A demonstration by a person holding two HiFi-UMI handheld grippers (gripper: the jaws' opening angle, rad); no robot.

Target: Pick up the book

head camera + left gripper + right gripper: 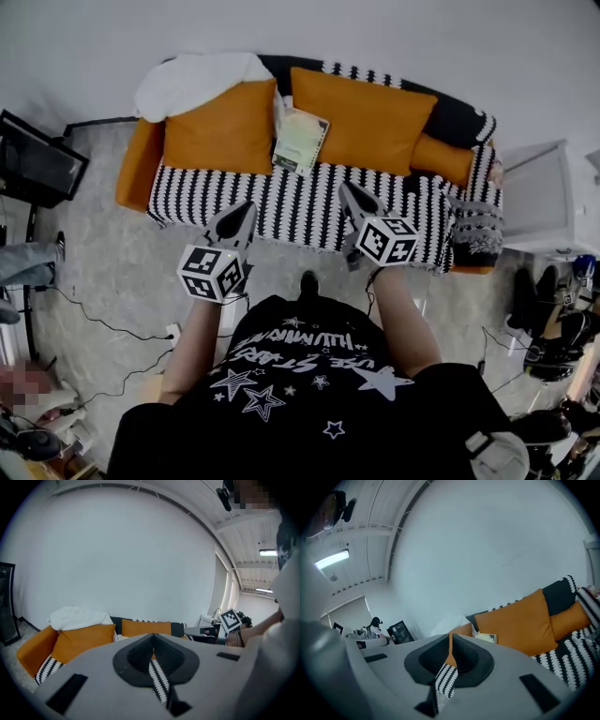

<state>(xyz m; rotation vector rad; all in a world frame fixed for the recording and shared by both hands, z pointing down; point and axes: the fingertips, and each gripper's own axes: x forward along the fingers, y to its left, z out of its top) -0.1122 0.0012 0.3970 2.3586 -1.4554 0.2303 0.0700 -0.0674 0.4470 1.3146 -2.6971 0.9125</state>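
The book, pale green and white, leans upright between two orange cushions at the back of the sofa, which has a black-and-white patterned cover. In the right gripper view the book shows just right of the jaws, some way off. My left gripper and right gripper are both held in front of the sofa's front edge, short of the book, pointing toward it. Both are shut, with nothing between the jaws of the left gripper or the right gripper.
A white blanket lies on the sofa's back left corner. A grey knitted item sits at its right end. A dark screen stands at left, a white cabinet at right. Cables cross the floor; shoes and bags lie at right.
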